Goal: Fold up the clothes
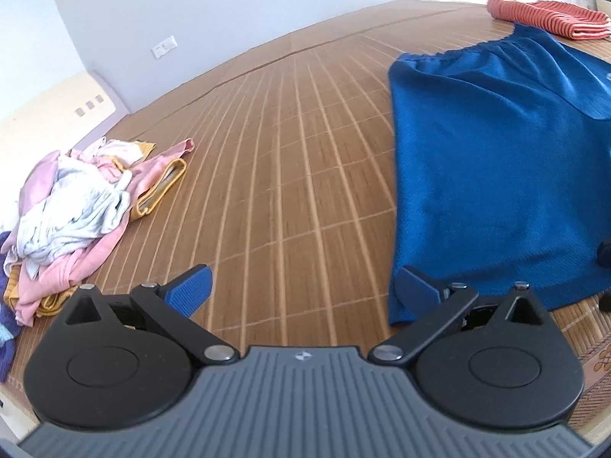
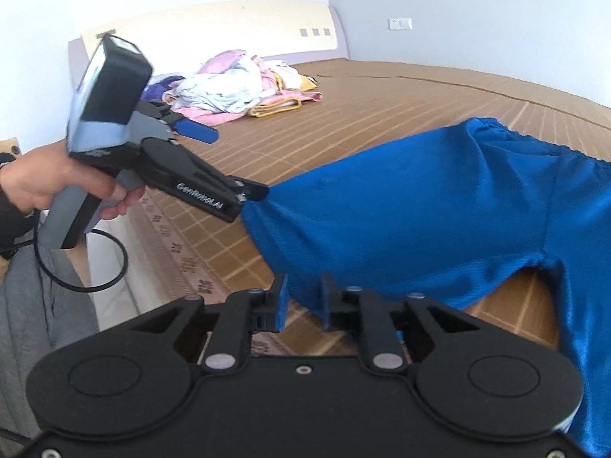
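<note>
Bed mat (image 1: pixel 290 175) comes first, a big brown bamboo sheet that fills both views. On it lie the blue shorts (image 1: pixel 496 175), spread out flat. In the left wrist view the shorts sit from 1 to 3 o'clock, with the stretchy waist far away at the top and the leg ends near the bottom. So the long way of the shorts runs away from the person.

A pile of clothes (image 1: pixel 72 206) in pink, white and yellow waits at 9 o'clock, well apart from the shorts. A striped red cloth (image 1: pixel 550 19) lies beyond the waist at 1 o'clock.

The left gripper (image 1: pixel 301 290) is wide open and holds nothing. One of its fingers (image 1: pixel 416 290) is right at the near corner of the shorts, but the other is out over bare mat.

The right gripper (image 2: pixel 303 299) is nearly closed, with a small gap. The near leg end of the shorts sits in that gap. It cannot be told for sure if the cloth is pinched.

The right gripper looks nearer to a good hold. The left one probably needs to slide toward 3 o'clock to get the corner between its fingers.
</note>
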A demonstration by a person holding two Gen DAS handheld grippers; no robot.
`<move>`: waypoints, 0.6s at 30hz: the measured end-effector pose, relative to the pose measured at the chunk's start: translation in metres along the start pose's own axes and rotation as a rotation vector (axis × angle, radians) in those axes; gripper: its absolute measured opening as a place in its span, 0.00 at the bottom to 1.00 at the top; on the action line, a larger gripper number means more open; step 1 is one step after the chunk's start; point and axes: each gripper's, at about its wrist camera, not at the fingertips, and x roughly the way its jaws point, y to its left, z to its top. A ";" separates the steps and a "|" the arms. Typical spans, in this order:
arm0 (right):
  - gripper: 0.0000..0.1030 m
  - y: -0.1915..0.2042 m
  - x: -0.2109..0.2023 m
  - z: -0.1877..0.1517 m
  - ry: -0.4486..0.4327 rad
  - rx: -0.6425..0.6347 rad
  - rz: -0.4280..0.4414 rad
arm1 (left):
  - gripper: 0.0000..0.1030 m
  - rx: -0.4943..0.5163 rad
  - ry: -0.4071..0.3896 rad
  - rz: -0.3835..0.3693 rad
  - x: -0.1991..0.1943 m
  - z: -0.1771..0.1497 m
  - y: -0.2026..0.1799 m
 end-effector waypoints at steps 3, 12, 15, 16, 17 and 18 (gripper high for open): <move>0.44 -0.003 -0.006 0.004 0.006 0.050 0.045 | 1.00 -0.006 -0.016 0.016 -0.005 0.006 0.002; 0.52 -0.051 -0.061 0.055 -0.065 0.131 -0.102 | 1.00 -0.086 -0.115 -0.033 -0.001 0.025 -0.003; 0.52 -0.072 -0.070 0.087 -0.043 0.069 -0.218 | 1.00 -0.091 -0.121 -0.051 0.006 0.030 -0.009; 0.52 -0.079 -0.069 0.099 -0.039 0.045 -0.238 | 1.00 -0.088 -0.138 -0.059 0.007 0.030 -0.011; 0.52 -0.086 -0.067 0.112 -0.032 0.017 -0.250 | 1.00 -0.088 -0.153 -0.062 0.008 0.031 -0.013; 0.52 -0.093 -0.063 0.124 -0.023 -0.012 -0.261 | 1.00 -0.084 -0.149 -0.061 0.010 0.032 -0.016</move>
